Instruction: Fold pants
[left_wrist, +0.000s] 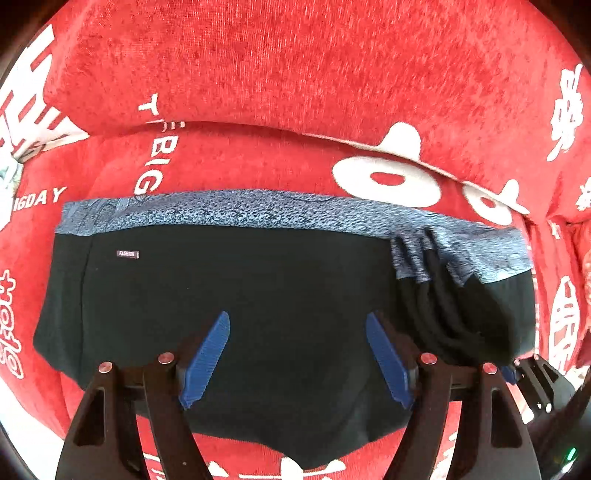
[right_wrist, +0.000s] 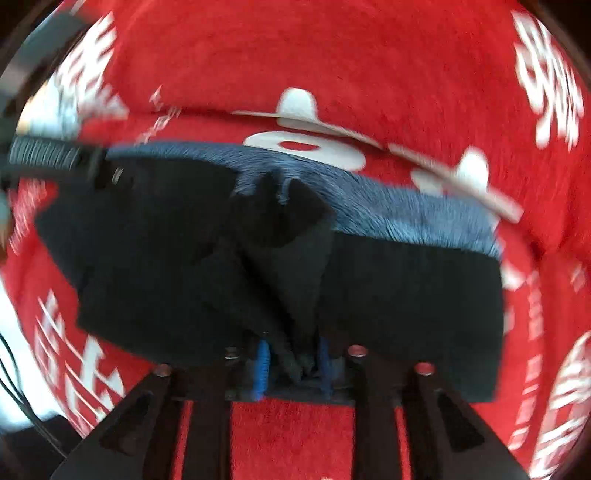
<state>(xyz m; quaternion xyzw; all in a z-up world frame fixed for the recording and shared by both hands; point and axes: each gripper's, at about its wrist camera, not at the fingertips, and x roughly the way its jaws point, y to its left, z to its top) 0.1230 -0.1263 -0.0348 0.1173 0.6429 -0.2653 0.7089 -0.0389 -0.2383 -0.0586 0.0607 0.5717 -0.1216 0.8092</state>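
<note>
Black pants (left_wrist: 240, 295) with a speckled blue waistband (left_wrist: 258, 210) lie folded on a red cloth. A small "FASHION" label (left_wrist: 127, 254) sits near their left side. My left gripper (left_wrist: 297, 354) hovers open over the middle of the pants, with nothing between its blue pads (left_wrist: 207, 358). In the blurred right wrist view, my right gripper (right_wrist: 293, 363) stands at the near edge of the pants (right_wrist: 147, 258). Its pads (right_wrist: 262, 369) are a little apart, with a peaked fold of black cloth (right_wrist: 295, 295) rising between them. The waistband (right_wrist: 406, 218) lies beyond.
The red cloth (left_wrist: 295, 74) with white lettering covers the whole surface and rises in a fold behind the pants. Part of the right tool's black frame (left_wrist: 539, 373) shows at the lower right of the left wrist view. Dark cables (right_wrist: 14, 387) hang at the left edge.
</note>
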